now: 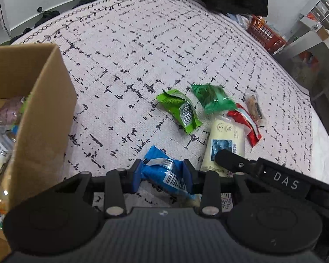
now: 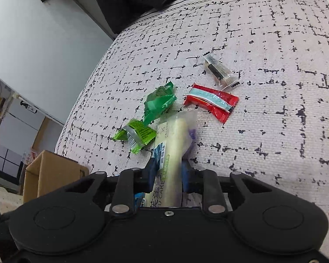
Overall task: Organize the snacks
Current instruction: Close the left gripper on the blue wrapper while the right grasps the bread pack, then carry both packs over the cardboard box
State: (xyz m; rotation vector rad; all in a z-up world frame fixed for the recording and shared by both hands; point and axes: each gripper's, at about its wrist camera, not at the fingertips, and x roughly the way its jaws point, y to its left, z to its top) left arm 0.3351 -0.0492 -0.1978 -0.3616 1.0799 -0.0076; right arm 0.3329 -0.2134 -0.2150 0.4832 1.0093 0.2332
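White cloth with black dashes covers the table [image 1: 142, 43]. Gripped by the left tool [image 1: 162, 172], a blue packet [image 1: 164, 173] has its near end hidden behind the tool body. Closed on a pale cake packet [image 2: 175, 140], the right tool [image 2: 167, 168] holds it lengthwise, pointing away from the camera. Beside the left tool a cardboard box [image 1: 46, 109] is cut off by the frame. Two green packets [image 1: 182, 109], one red [image 2: 210, 100] and one clear [image 2: 221, 72], lie loose.

We note the cardboard box [image 1: 39, 114] at the left edge of the surface [image 1: 142, 54], packets inside. Loose snack packets [image 1: 210, 109] cluster right of it, well apart.
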